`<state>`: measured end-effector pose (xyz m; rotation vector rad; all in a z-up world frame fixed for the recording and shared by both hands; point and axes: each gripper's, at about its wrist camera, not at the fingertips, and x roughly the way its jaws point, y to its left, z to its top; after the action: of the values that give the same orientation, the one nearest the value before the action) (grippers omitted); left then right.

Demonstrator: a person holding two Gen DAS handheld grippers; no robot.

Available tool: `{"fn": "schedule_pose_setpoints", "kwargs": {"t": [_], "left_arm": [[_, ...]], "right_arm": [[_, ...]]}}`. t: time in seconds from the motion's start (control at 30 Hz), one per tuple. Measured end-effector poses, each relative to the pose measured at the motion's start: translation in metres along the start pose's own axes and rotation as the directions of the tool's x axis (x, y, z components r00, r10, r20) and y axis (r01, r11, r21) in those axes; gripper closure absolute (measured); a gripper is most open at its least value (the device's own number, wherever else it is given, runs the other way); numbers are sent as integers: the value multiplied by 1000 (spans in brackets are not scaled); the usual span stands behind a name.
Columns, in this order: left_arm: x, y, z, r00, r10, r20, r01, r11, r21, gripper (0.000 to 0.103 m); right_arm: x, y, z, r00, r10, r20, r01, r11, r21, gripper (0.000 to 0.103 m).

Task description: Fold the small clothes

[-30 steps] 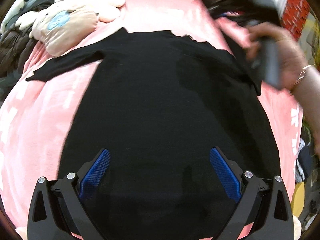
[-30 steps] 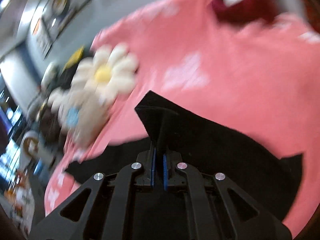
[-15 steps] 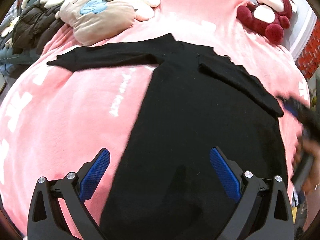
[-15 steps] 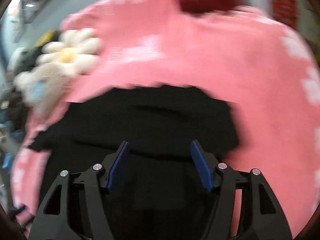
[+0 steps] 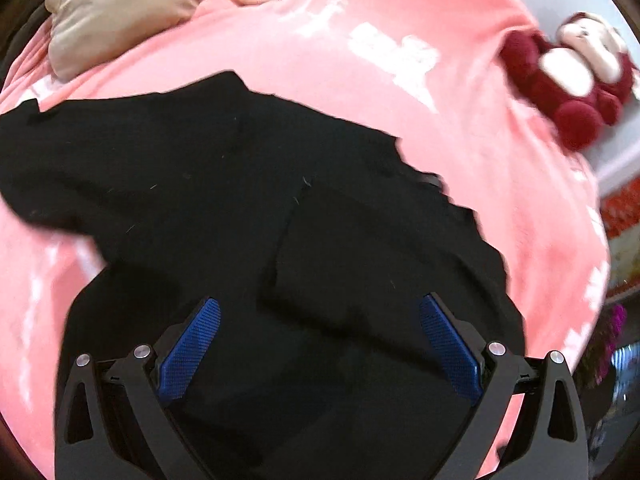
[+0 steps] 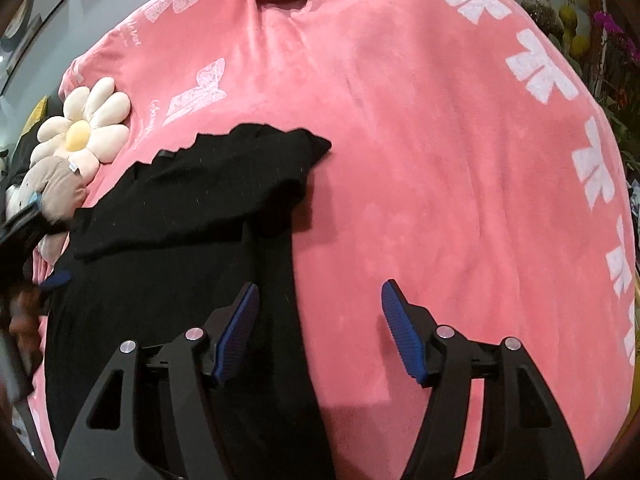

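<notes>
A black long-sleeved top lies flat on a pink blanket. Its right sleeve is folded across the body; its left sleeve still stretches out to the left. My left gripper is open and empty, hovering over the chest of the top. In the right wrist view the top lies at the left, with the folded sleeve on it. My right gripper is open and empty over the top's right edge and the bare blanket.
A beige plush cushion and a white flower cushion lie beyond the top at the left. A dark red teddy bear sits at the far right of the bed. The other hand-held gripper shows at the left edge.
My right gripper has let go of the right sleeve, which now lies folded over the body, and has pulled back to the right. My left gripper has moved in over the chest.
</notes>
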<state>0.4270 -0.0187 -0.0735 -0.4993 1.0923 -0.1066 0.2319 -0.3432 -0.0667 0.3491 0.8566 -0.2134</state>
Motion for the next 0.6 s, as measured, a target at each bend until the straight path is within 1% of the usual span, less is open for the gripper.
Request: {"fn": "schedule_pose_setpoints", "kwargs": {"t": [0.03, 0.07, 0.1, 0.13, 0.17, 0.2, 0.23, 0.27, 0.33, 0.4, 0.43, 0.47, 0.5, 0.53, 0.57, 0.6], "left_arm": [[7, -1, 5, 999, 27, 28, -27, 1000, -1, 28], [8, -2, 9, 997, 55, 62, -55, 998, 9, 51], [9, -5, 11, 993, 72, 89, -76, 996, 37, 68], [13, -7, 18, 994, 69, 81, -75, 995, 68, 102], [14, -5, 24, 996, 55, 68, -60, 996, 69, 103], [10, 0, 30, 995, 49, 84, -53, 997, 48, 103], [3, 5, 37, 992, 50, 120, -53, 998, 28, 103], [0, 9, 41, 989, 63, 137, -66, 998, 19, 103], [-3, 15, 48, 985, 92, 149, -94, 996, 6, 103], [-7, 18, 49, 977, 123, 176, -128, 992, 17, 103], [-9, 19, 50, 975, 123, 187, -129, 991, 21, 103], [-8, 20, 51, 978, 109, 180, -115, 993, 25, 103], [-9, 21, 51, 981, 97, 167, -103, 994, 30, 103], [-7, 20, 51, 983, 93, 155, -101, 994, 43, 103], [-6, 18, 49, 984, 87, 155, -97, 994, 54, 102], [-6, 18, 47, 985, 84, 150, -95, 993, 69, 102]], "right_arm": [[3, -1, -1, 1000, 6, -6, -6, 1000, 2, 41], [6, -2, 0, 1000, 16, -15, -16, 1000, -1, 41], [8, -1, 2, 1000, 20, -18, -20, 1000, -6, 41], [10, 0, 4, 1000, 26, -14, -26, 1000, -11, 41], [12, 2, 8, 999, 34, -9, -34, 999, -14, 41], [17, 4, 15, 999, 50, -5, -50, 999, -16, 41], [21, 5, 20, 998, 56, -6, -56, 998, -17, 41], [28, 8, 28, 998, 57, -4, -57, 998, -23, 41], [43, 14, 39, 999, 34, -3, -34, 998, -60, 41], [59, 20, 49, 1000, 14, -16, -15, 997, -80, 44], [65, 22, 53, 1000, 11, -28, -13, 997, -79, 44], [72, 24, 56, 999, 13, -37, -16, 997, -79, 46], [77, 25, 58, 999, 21, -43, -24, 997, -78, 55], [83, 25, 59, 997, 38, -61, -42, 996, -74, 71], [87, 25, 61, 996, 61, -72, -66, 995, -71, 81], [84, 24, 64, 997, 49, -67, -53, 996, -70, 98]]}}
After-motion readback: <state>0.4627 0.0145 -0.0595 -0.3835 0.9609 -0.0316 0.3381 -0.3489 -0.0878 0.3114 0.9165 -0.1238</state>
